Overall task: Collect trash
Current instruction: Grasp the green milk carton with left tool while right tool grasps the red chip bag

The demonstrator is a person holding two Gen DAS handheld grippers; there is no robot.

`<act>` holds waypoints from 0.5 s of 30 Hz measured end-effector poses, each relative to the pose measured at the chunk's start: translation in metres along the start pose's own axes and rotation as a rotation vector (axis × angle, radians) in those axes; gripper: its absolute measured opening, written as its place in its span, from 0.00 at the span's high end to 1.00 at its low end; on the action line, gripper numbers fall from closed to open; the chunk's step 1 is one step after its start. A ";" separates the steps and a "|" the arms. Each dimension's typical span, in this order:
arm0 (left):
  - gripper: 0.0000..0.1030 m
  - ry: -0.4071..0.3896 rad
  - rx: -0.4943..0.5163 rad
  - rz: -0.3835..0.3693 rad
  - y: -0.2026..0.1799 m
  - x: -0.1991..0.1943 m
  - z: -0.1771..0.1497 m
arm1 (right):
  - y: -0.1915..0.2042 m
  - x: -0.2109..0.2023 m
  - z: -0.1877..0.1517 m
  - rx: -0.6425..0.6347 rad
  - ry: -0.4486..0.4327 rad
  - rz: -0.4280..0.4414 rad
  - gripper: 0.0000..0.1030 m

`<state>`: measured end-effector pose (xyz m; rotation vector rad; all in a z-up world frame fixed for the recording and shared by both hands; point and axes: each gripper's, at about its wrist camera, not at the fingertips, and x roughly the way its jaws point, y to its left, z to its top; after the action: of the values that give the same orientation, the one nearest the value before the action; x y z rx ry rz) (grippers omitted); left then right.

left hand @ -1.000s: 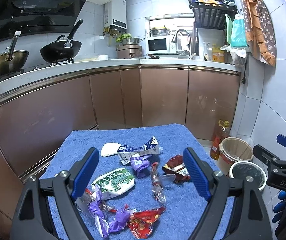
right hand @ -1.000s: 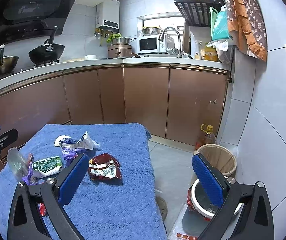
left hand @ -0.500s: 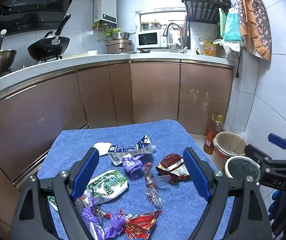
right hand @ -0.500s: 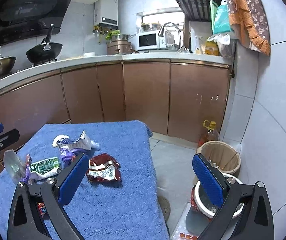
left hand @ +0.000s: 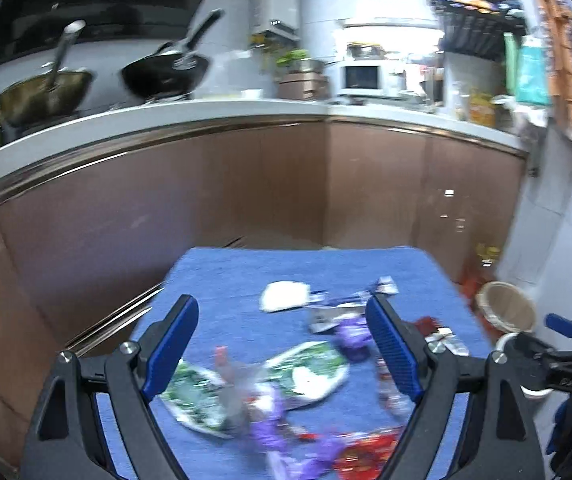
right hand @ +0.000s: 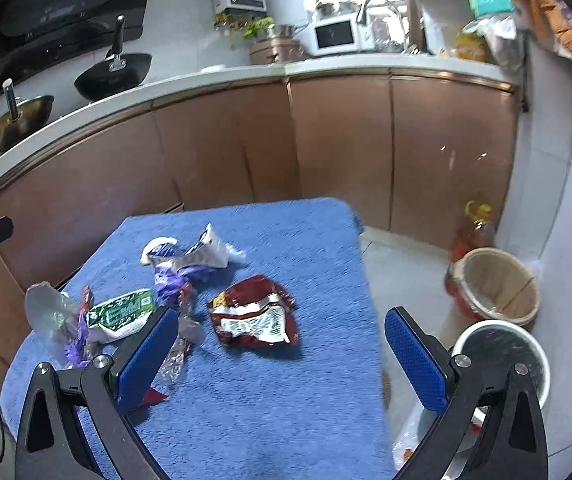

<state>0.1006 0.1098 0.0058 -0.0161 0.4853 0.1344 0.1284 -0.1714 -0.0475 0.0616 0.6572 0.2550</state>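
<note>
Both views have shifted since half a second ago: the left tool point(left hand: 281, 348) now looks at the litter from further back and its picture is smeared by motion, while the right tool point(right hand: 281, 356) has swung towards the table, so that the crumpled dark-red foil snack bag point(right hand: 254, 312) lies just ahead of the gap between its blue pads instead of off to its left.

Each tool has its two fingers spread wide and nothing between them.

On the table covered with a blue towel point(right hand: 286, 412), the litter sits ahead of and below the left tool: a green-and-white plastic packet point(left hand: 306, 368), purple twisted candy wrappers point(left hand: 267, 432), a red foil wrapper point(left hand: 366, 456) and a white crumpled paper point(left hand: 283, 296) further out. In the right wrist view a torn white-and-blue carton point(right hand: 205, 250) lies beyond the red bag, with a clear crinkled plastic piece point(right hand: 45, 312) far to the tool's left.

Beyond the right tool's right finger, on the floor, stand a round woven wooden waste basket point(right hand: 502, 284), a white-rimmed round bin point(right hand: 502, 356) nearer the tool, and a yellow-capped oil bottle point(right hand: 474, 232) behind them.
</note>
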 end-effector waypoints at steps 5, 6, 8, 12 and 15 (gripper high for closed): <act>0.17 0.085 -0.066 0.129 0.057 0.013 -0.016 | -0.003 0.027 0.002 0.022 0.064 0.077 0.12; 0.17 0.102 -0.080 0.139 0.065 0.014 -0.019 | -0.005 0.036 0.001 0.031 0.086 0.098 0.16; 0.17 0.154 -0.126 0.162 0.088 0.021 -0.028 | -0.007 0.047 0.001 0.046 0.116 0.132 0.27; 0.17 0.243 -0.224 0.157 0.120 0.037 -0.045 | -0.009 0.075 -0.002 0.063 0.178 0.196 0.33; 0.17 0.299 -0.318 0.110 0.142 0.051 -0.058 | -0.007 0.094 -0.003 0.063 0.207 0.217 0.34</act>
<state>0.0992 0.2540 -0.0671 -0.3254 0.7598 0.3188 0.1999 -0.1548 -0.1065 0.1692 0.8663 0.4539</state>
